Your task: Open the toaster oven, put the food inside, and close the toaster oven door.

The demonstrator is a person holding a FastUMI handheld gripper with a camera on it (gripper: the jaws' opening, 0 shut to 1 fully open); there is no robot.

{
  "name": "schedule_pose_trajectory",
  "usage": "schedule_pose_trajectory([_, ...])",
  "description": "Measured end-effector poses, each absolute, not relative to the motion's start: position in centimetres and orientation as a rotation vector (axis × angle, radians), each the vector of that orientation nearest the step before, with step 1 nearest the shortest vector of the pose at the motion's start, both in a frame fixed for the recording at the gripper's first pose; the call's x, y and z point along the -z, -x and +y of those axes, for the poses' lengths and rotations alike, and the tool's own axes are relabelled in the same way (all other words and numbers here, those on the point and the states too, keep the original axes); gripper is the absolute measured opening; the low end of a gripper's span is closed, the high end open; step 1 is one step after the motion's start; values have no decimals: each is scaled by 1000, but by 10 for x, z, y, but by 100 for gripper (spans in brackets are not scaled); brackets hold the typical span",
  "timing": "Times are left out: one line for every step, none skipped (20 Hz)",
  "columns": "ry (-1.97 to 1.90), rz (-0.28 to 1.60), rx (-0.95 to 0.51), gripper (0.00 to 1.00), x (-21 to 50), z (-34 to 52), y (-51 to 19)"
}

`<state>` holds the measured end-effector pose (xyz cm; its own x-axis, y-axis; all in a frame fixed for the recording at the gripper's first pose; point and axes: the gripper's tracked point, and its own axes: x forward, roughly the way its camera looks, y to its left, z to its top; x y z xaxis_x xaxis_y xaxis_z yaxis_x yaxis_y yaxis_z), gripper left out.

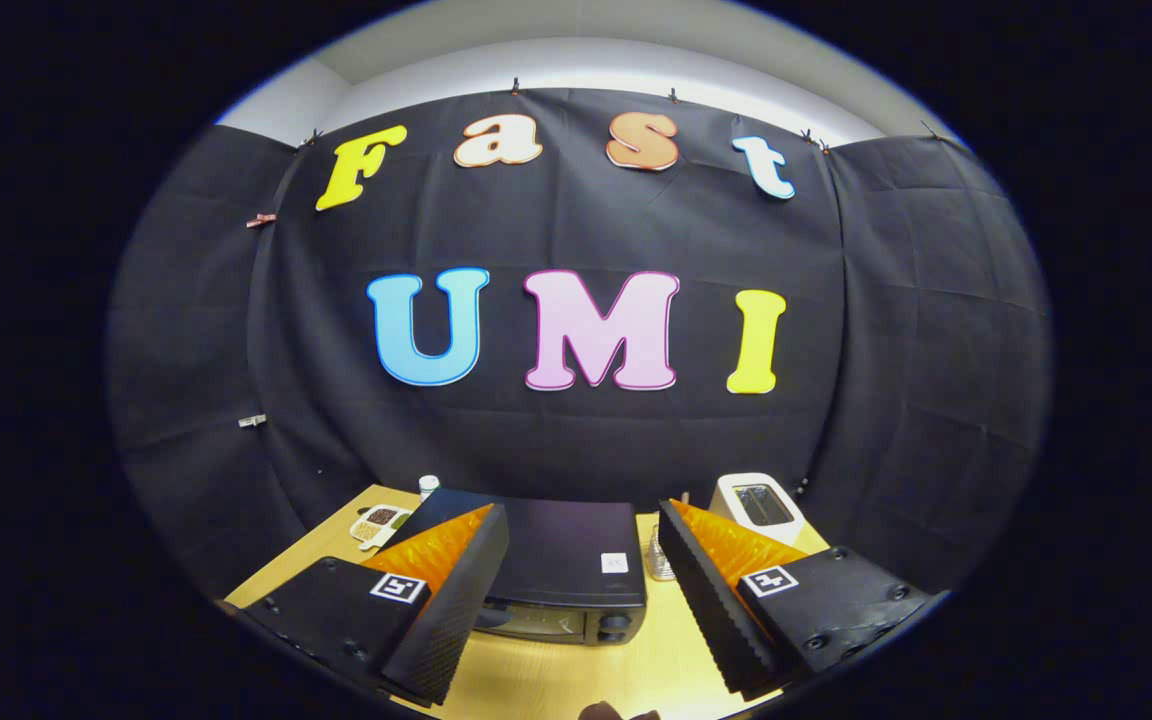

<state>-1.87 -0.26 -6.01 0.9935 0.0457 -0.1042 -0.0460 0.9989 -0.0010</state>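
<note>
Black toaster oven (561, 565) closed; tool (576, 590) open.

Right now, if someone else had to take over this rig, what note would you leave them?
Gripper: fingers wide open, holding nothing, held above the wooden table.
Toaster oven: black, ahead of and between the fingers, seen from above; its door looks shut.
Beyond it: a white slot toaster behind the right finger, a small plate with food and a small bottle behind the left finger, a clear glass beside the oven.
Done: nothing yet, as far as things lie.
Left: open the door, put the food in, close the door.
</note>
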Motion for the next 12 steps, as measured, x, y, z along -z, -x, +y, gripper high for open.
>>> schedule_pose_trajectory([8,86,-42,98,51,-15,21])
schedule_pose_trajectory([14,70,-36,98,42,-26,21])
schedule_pose_trajectory([17,54,-31,98,34,-38,23])
schedule_pose_trajectory([18,37,-28,98,25,-49,25])
schedule_pose_trajectory([19,19,-22,98,17,-60,27])
schedule_pose_trajectory([18,4,-17,98,9,-71,30])
schedule_pose_trajectory([14,-11,-15,98,1,-80,34])
schedule_pose_trajectory([9,-25,-12,98,-5,-89,34])
schedule_pose_trajectory([5,-32,-11,98,-9,-98,36])
schedule_pose_trajectory([2,-37,-8,98,-12,-107,37])
schedule_pose_trajectory([3,-44,-4,98,-14,-115,39])
schedule_pose_trajectory([5,-53,1,98,-17,-122,39])
